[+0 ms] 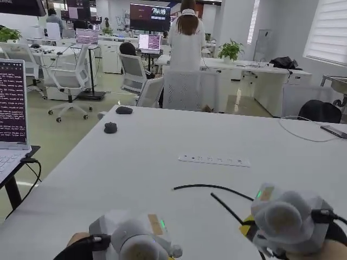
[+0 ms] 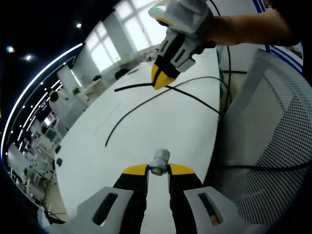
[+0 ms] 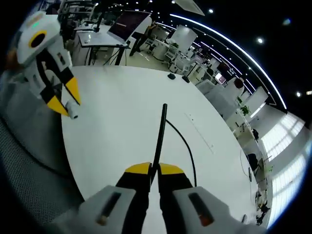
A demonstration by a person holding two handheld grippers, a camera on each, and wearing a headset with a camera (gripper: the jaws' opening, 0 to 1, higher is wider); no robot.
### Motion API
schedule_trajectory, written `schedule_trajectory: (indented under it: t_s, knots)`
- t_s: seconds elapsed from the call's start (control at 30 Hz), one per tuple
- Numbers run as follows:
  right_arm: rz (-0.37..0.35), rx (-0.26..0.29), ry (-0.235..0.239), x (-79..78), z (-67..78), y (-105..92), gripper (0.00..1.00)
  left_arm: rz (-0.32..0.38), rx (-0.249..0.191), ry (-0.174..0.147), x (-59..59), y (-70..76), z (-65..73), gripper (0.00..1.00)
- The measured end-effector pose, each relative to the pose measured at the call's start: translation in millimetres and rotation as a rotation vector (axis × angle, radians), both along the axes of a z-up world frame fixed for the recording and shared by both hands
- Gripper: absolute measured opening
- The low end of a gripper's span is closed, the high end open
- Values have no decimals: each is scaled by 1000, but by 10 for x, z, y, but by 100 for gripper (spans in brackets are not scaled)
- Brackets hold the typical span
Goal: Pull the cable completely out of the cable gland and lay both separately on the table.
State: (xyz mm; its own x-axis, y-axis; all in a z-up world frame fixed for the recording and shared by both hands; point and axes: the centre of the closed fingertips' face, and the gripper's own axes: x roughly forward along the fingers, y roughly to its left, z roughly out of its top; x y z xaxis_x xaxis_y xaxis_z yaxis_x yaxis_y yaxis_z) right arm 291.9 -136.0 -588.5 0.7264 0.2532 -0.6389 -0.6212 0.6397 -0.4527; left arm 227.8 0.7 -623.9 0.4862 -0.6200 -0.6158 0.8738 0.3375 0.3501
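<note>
While left tongs (image 2: 158,169) clench the grey cylindrical gland (image 2: 159,160), right tongs (image 3: 154,169) grip the black cable (image 3: 161,126), pointing twelve o'clock.

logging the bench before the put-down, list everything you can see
cable gland: 1, grey, between the left gripper's jaws, free of the cable
cable: 1, black, one end in the right gripper, the rest on the table
table: 1, white, under the work
power strip: 1, white, mid-table
mice: 2, dark, far left of the table, the second nearer the far edge
laptop: 1, screen lit, left of the table
office chairs: several, pale, beyond the table
person: 1, white top, standing at the far desks
left gripper: 1, white, yellow-tipped, shut on the gland
right gripper: 1, same colours, shut on the cable
</note>
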Motion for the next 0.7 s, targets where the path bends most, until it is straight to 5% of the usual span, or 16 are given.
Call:
schedule_trajectory:
  t_s: [0.1,0.17,0.4,0.57,0.7]
  knots:
    - [-3,37,-50,371,289,-17,3,4,0,9,7,11,-15,16]
    - [-21,109,-61,598,439,5,3,2,5,16,-5,16,-33,16]
    - [-39,183,-120,1370,798,20,3,-2,22,40,-33,33,-102,16]
    - [-57,189,-149,1909,835,-24,4,-5,31,61,-59,41,-150,16]
    - [-115,229,-81,2209,571,-122,4,3,37,78,-58,62,-191,16]
